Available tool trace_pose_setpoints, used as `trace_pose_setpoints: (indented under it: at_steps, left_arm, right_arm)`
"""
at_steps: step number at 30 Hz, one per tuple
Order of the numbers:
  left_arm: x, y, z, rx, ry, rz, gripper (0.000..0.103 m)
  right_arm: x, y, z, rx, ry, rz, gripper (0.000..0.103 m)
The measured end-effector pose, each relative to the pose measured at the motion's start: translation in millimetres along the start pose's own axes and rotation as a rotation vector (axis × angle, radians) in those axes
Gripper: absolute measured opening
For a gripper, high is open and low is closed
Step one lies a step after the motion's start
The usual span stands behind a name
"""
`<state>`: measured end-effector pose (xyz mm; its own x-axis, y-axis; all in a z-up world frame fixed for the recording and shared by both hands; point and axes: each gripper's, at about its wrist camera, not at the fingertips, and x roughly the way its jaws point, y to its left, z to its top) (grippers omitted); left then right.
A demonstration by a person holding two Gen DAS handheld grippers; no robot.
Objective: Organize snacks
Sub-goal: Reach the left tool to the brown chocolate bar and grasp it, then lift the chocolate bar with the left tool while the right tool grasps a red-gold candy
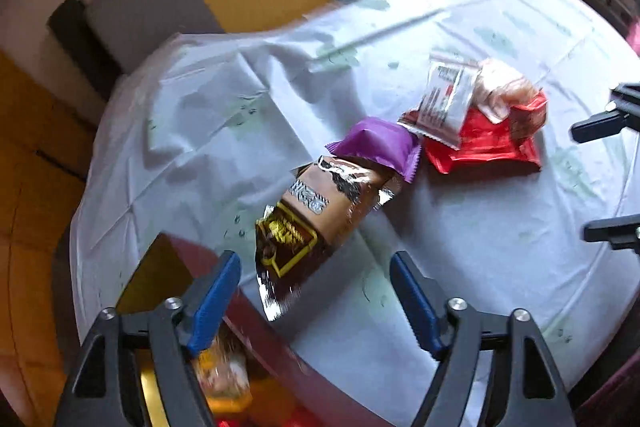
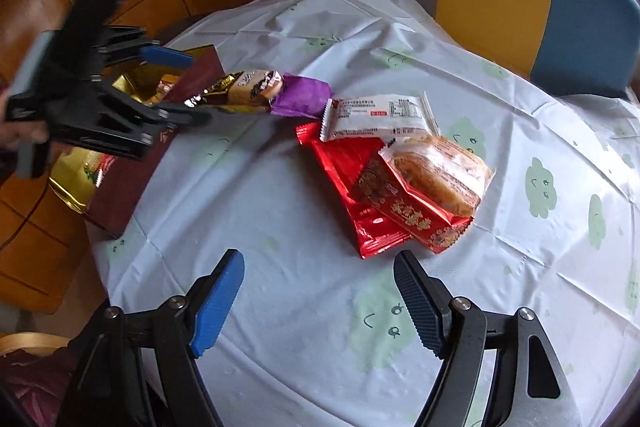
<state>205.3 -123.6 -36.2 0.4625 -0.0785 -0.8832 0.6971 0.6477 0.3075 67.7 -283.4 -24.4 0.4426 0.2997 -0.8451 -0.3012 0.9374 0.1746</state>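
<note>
1. At the far left we find the dark red cardboard box with a gold lining (image 2: pixel 120 187), hanging partly over the edge of the round counter (image 2: pixel 280 39) (a few packets already lie inside).
2. The left hand-held gripper (image 2: pixel 188 89) hovers over that box with its blue-padded jaws spread wide and nothing between them.
3. Next comes the brown-and-gold foil snack packet (image 1: pixel 316 223), lying just past the left gripper's tips with one end at the box rim. We judge it light, crinkly and slippery, best pinched across its narrow middle rather than by the thin sealed ends.
4. Touching its far end is the small purple foil packet (image 1: pixel 380 143), puffy and soft.
5. Further right lies a pile: a flat white printed sachet (image 2: pixel 380 117) resting on glossy red foil packets (image 2: pixel 360 187), with a clear-wrapped golden pastry (image 2: pixel 440 179) on top (we think it crumbly, so a gentle squeeze across the wrapper suits it).
6. The right hand-held gripper (image 2: pixel 320 295) hangs near the pile, jaws well apart and empty.
</note>
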Motion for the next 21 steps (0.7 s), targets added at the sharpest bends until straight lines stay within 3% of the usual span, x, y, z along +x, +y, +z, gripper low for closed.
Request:
trace_pose_setpoints:
  at_steps: [3, 12, 16, 19, 21]
  left_arm:
    - [17, 2, 11, 0.050, 0.039, -0.027, 0.079]
    - [56, -2, 31, 0.147, 0.077, 0.010, 0.080]
    - [58, -2, 32, 0.065, 0.089, -0.037, 0.053]
    - [51, -9, 27, 0.026, 0.102, 0.006, 0.046]
    - [43, -13, 22, -0.020, 0.095, -0.004, 0.046]
  right_arm:
    - [-3, -2, 2, 0.023, -0.003, 0.008, 0.078]
    - [-13, -11, 10, 0.067, -0.044, 0.016, 0.079]
    - [-28, -23, 15, 0.110, -0.122, -0.016, 0.079]
    - [-41, -42, 17, 0.202, -0.185, -0.044, 0.079]
    - [-48, -57, 16, 0.274, -0.215, -0.074, 0.079]
